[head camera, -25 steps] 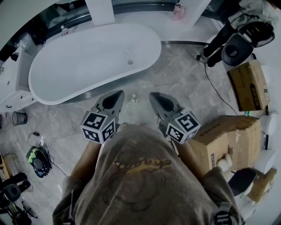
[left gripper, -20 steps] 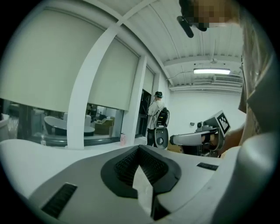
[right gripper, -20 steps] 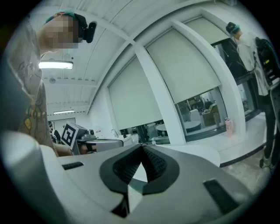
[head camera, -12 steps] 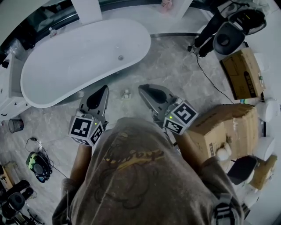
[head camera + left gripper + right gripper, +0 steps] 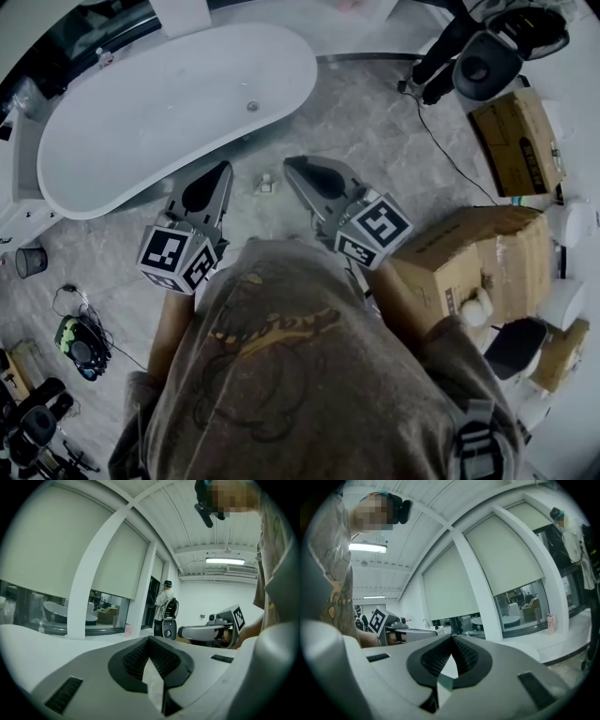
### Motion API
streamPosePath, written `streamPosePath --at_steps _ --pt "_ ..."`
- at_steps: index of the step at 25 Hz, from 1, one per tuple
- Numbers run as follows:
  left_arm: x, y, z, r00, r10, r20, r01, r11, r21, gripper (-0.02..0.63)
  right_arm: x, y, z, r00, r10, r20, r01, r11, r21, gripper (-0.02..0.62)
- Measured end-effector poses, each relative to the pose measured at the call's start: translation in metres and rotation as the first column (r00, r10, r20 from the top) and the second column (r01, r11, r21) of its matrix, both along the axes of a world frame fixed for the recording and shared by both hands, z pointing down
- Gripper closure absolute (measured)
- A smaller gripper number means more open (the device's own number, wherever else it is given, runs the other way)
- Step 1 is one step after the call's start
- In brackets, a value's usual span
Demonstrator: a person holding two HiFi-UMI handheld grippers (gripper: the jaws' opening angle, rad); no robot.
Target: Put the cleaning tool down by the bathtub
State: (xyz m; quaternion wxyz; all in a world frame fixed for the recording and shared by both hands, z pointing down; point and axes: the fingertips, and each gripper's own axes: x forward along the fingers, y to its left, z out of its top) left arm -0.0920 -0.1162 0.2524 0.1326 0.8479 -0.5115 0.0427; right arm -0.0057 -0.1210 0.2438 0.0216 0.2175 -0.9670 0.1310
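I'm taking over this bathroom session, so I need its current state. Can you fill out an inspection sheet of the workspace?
Surface: grey marbled floor.
Job's things: white bathtub, only its drain seen inside; small pale item on the floor beside it, too small to identify.
Clutter: cardboard boxes at the right; black bin at the left.
Grippers: left hand-held gripper shut, holding nothing; right hand-held gripper shut, holding nothing.
Cables: black cable trailing across the floor at the right.
Surroundings: second person standing near the windows.
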Motion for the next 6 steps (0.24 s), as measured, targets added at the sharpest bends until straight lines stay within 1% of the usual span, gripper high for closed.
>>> streamPosePath --at_steps 2,6 --pt "-0.0016 -0.0038 -0.0045 0.999 -0.006 -0.039 0.006 1.0 0.006 0.604 -0.0013 -0.003 -0.0008 1.0 -0.003 -0.005 0.003 1.0 0.017 0.604" --pt "-0.0044 -0.0052 -0.0052 0.992 0.0 -0.123 0.0 1.0 0.0 0.604 -0.0065 -0.0052 0.0026 0.998 -0.047 -0.036 0.049 0.998 0.045 0.604"
